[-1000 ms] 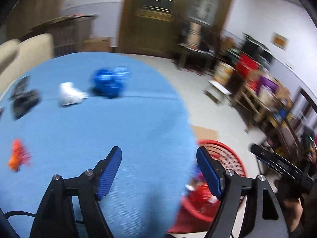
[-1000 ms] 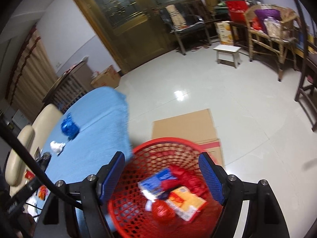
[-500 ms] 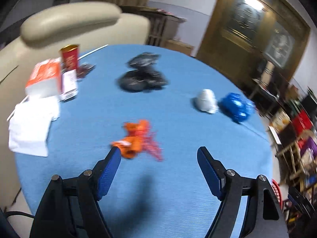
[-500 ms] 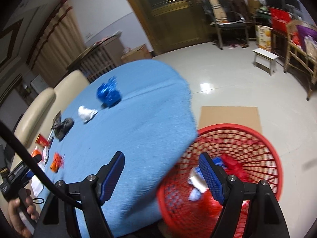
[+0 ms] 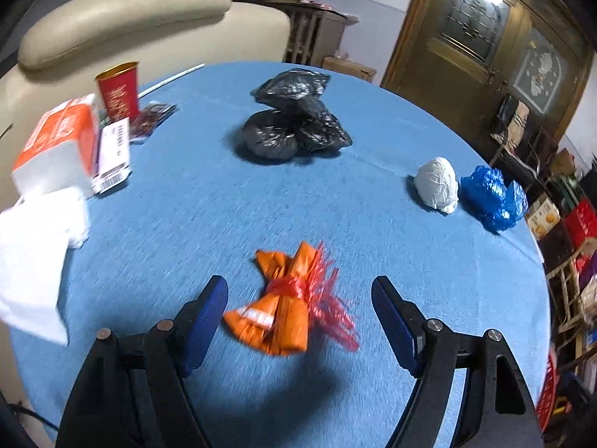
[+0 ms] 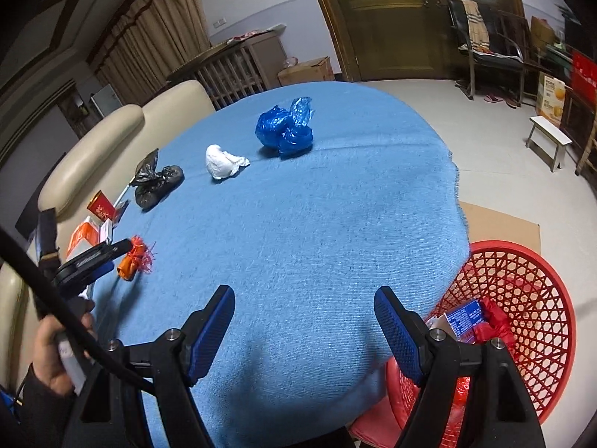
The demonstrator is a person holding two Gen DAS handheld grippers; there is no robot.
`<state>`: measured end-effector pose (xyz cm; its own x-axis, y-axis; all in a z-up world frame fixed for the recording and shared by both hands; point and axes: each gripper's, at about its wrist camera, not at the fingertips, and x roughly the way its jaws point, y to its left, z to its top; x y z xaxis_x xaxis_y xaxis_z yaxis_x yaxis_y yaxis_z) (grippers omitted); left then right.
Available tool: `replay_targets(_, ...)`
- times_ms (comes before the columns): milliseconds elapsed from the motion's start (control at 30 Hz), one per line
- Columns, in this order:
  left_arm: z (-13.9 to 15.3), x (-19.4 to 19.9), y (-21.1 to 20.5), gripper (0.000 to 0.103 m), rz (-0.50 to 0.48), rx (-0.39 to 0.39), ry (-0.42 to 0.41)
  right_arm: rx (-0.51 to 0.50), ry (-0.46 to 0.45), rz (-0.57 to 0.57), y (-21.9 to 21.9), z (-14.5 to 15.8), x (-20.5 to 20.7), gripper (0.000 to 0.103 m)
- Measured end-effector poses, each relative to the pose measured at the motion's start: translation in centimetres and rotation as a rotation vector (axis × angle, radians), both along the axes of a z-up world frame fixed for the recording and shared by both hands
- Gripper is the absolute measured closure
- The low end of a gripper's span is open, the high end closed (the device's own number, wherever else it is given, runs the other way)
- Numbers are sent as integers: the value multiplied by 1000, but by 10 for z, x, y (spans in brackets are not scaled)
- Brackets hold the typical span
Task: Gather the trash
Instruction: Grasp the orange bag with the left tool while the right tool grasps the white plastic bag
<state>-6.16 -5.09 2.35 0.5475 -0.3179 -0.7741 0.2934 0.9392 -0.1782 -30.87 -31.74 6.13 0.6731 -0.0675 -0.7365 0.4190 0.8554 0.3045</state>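
An orange wrapper tied with red netting (image 5: 285, 308) lies on the blue tablecloth (image 5: 209, 205), right between the tips of my open left gripper (image 5: 298, 298); it also shows in the right wrist view (image 6: 134, 257). Farther back lie a black bag (image 5: 294, 123), a white wad (image 5: 437, 183) and a blue bag (image 5: 492, 198). My right gripper (image 6: 304, 308) is open and empty over the table's near edge, beside a red basket (image 6: 522, 283) on the floor that holds trash.
At the table's left are a red cup (image 5: 118, 89), an orange-and-white box (image 5: 56, 145) and white tissue (image 5: 35, 254). Beige chairs (image 5: 123, 26) stand behind the table. Cardboard (image 6: 500, 224) lies under the basket; a small stool (image 6: 548, 142) stands farther off.
My left gripper swung from the table edge toward the orange wrapper, which now sits between its fingers. My right gripper moved from above the basket to over the table.
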Motion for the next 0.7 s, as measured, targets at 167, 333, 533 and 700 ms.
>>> replay_targets(167, -8, 2, -5, 77, -47, 36, -3, -1, 28, 3, 0, -4, 5, 23)
replay_targets(333, -7, -2, -3, 78, -64, 33, -13, -1, 29, 6, 3, -3, 13, 23)
replay_targets(533, 16, -21, 12, 79, -15, -8, -70, 12, 27, 46, 13, -7, 22, 23)
replay_targets(700, 6, -21, 19, 79, 28, 35, -60, -5, 24, 108, 21, -7, 42, 23)
